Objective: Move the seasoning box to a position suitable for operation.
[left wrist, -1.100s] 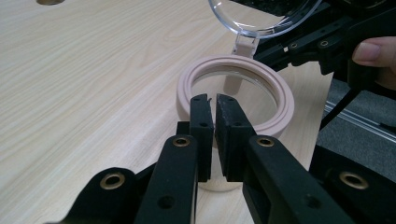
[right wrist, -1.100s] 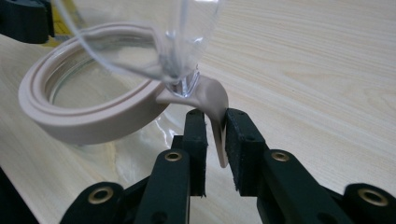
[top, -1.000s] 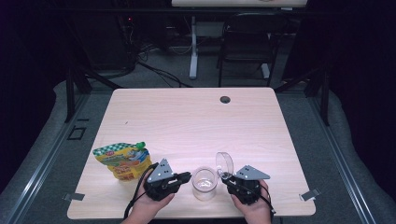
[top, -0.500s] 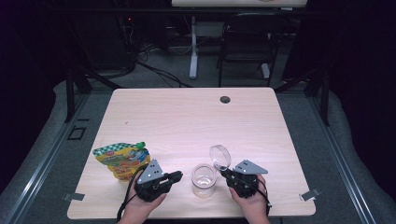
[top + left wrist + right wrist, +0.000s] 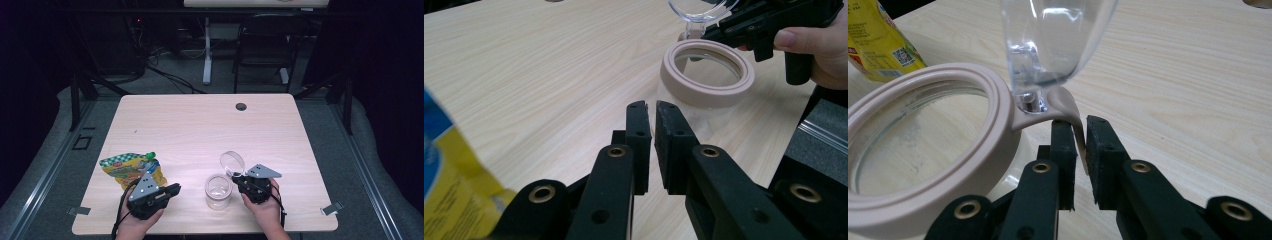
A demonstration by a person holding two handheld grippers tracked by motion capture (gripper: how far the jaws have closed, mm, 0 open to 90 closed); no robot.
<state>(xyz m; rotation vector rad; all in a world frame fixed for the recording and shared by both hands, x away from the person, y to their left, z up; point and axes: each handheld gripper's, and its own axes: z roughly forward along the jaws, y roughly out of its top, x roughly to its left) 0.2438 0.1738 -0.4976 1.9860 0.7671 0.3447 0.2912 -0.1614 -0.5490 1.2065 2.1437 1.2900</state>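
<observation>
- In the high view, a clear jar (image 5: 218,191) with a beige rim is seen standing upright near the front edge of the wooden table (image 5: 200,130), between the two grippers
- Its clear round lid (image 5: 232,162) is seen raised and tilted up at the jar's far right side
- The right gripper (image 5: 240,179) is held just right of the jar, its tips at the lid's hinge; its jaws have just been opening a little
- The left gripper (image 5: 174,189) is held left of the jar, apart from it, with its tips pointed toward the jar
- A yellow and green snack pouch (image 5: 131,168) is seen lying flat just behind the left gripper
- In the left gripper view, the left gripper (image 5: 653,106) is shown with its jaws nearly together and nothing between them
- The jar's beige rim (image 5: 707,73) is seen beyond the tips, untouched, with the right gripper (image 5: 709,35) and a hand (image 5: 824,47) at its far side
- In the right gripper view, the right gripper (image 5: 1079,125) is shown closed on the beige tab (image 5: 1068,107) that sticks out from the jar's rim (image 5: 923,150); the tab is pinched between the pads
- The clear lid (image 5: 1058,40) is seen standing up from the hinge just above the tab
- The yellow pouch (image 5: 878,45) is seen at the upper left, beyond the jar
</observation>
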